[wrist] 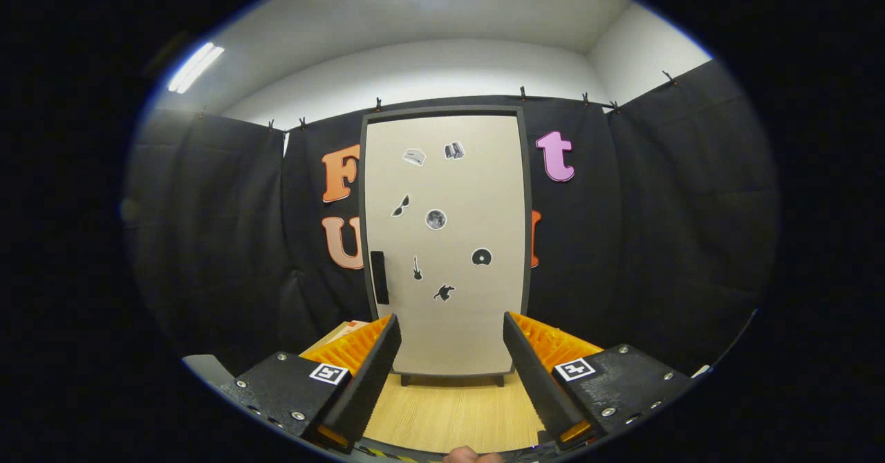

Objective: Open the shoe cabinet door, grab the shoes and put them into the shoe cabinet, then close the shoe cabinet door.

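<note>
The shoe cabinet [446,242] stands upright beyond my fingers, against the black cloth wall. Its pale door is closed and carries several small stickers. A dark vertical handle [379,277] sits on the door's left edge, low down. My gripper [451,328] is open, with nothing between its fingers, and it points at the lower part of the door from some distance back. The cabinet rests on short dark feet on a light wooden floor [453,411].
Black cloth walls close in the booth on the left, right and behind the cabinet. A pale flat object [343,329] peeks out left of the cabinet's base, behind my left finger. A fingertip of a hand [472,456] shows under the gripper.
</note>
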{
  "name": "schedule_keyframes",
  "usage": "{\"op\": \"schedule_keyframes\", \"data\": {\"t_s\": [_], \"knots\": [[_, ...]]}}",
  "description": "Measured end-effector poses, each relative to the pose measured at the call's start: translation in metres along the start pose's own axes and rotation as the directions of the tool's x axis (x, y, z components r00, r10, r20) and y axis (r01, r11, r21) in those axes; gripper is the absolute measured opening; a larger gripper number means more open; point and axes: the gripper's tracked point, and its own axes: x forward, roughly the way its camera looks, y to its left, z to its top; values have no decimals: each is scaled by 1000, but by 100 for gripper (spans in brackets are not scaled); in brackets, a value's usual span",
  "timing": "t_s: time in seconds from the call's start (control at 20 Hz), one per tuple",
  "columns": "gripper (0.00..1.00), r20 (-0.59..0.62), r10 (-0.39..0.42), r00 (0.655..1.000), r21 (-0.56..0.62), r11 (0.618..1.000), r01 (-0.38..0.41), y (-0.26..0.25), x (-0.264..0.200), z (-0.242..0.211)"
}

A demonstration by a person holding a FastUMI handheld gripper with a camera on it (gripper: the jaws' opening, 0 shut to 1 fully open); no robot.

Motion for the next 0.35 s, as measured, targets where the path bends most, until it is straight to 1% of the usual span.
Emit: {"op": "schedule_keyframes", "data": {"t_s": [0.15, 0.35], "knots": [[93, 19, -6, 1000, 1, 1000, 6, -10, -20, 7], [93, 38, -6, 999, 7, 1000, 5, -17, -36, 14]]}}
